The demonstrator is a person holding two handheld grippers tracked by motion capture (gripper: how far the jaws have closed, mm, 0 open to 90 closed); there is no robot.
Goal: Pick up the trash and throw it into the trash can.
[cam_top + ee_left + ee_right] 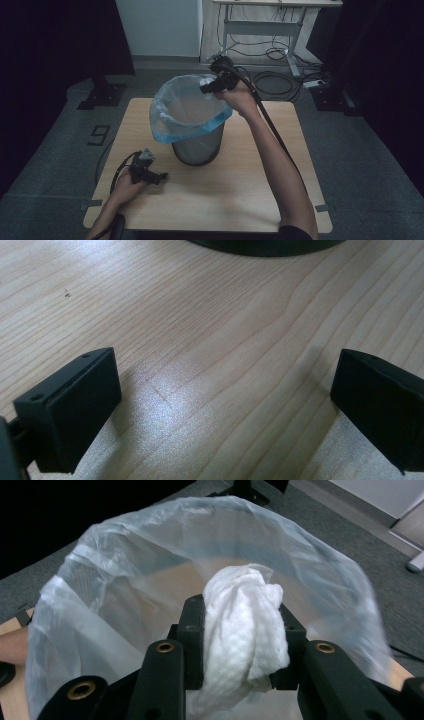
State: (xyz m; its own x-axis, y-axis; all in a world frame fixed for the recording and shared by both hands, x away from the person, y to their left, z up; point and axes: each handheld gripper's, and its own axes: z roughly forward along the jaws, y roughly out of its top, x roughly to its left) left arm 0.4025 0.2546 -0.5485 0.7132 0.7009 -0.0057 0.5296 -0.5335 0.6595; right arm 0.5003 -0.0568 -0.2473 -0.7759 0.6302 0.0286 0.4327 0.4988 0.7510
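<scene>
A dark mesh waste bin (198, 147) lined with a pale blue plastic bag (175, 112) stands in the middle of the wooden table (235, 185). My right gripper (207, 88) hovers over the bag's far right rim, shut on a crumpled white paper towel (245, 625) that bulges up between its jaws above the bag's mouth (150, 580). My left gripper (161, 177) rests low on the table at the front left of the bin, open, its jaws wide apart over bare wood (220, 390) with nothing between them. The bin's dark base (265, 246) shows just ahead of it.
Beyond the table are a grey carpet floor, a black stand base (102, 95) at the back left, and a desk frame with loose cables (272, 75) at the back right. Tape marks (99, 134) lie on the floor to the left.
</scene>
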